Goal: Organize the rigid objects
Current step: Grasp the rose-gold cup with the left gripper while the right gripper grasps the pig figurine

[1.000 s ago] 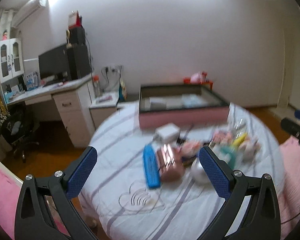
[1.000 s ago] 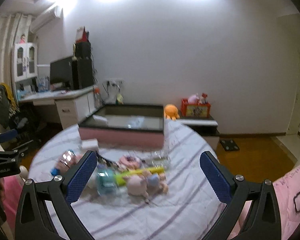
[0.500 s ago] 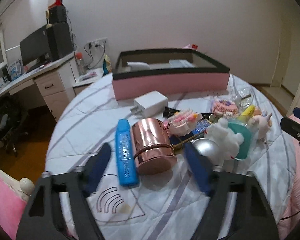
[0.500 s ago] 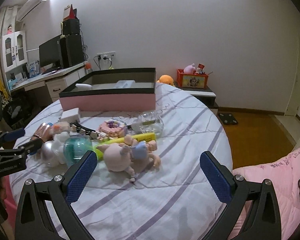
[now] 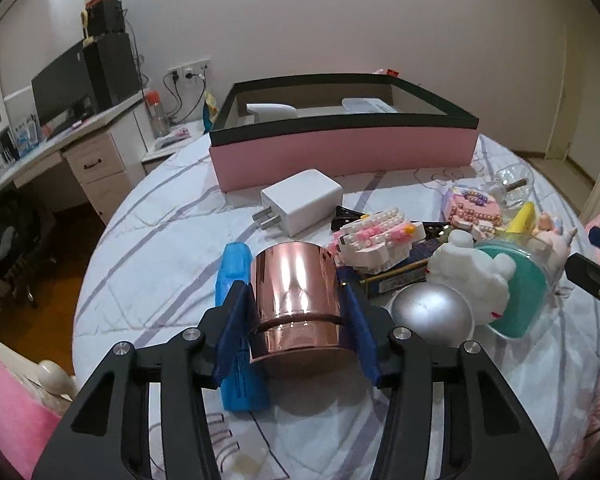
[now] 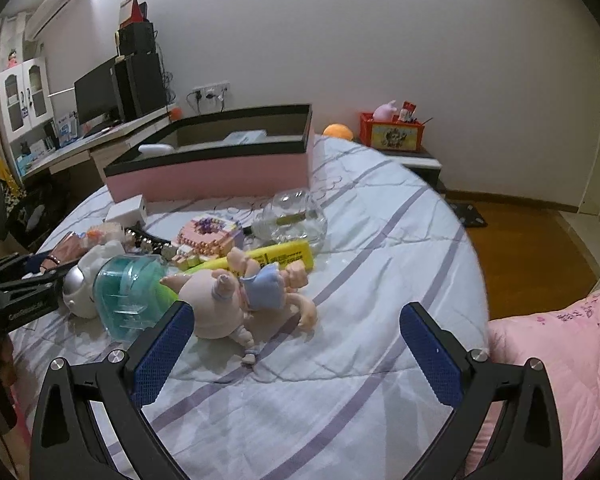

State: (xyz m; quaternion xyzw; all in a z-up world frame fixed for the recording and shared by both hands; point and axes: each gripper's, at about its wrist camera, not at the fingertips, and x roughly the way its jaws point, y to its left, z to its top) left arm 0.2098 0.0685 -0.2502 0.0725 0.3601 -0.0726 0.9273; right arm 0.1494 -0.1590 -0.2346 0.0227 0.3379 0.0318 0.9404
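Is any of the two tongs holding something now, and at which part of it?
The left tongs are closed on the rose-gold cup, pads against its two sides near the banded end. The right tongs are open and hold nothing.

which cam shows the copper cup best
Left wrist view: the copper cup fills the centre, lying between the left tongs, whose pads press its sides. The right wrist view shows only a sliver behind the white figure.
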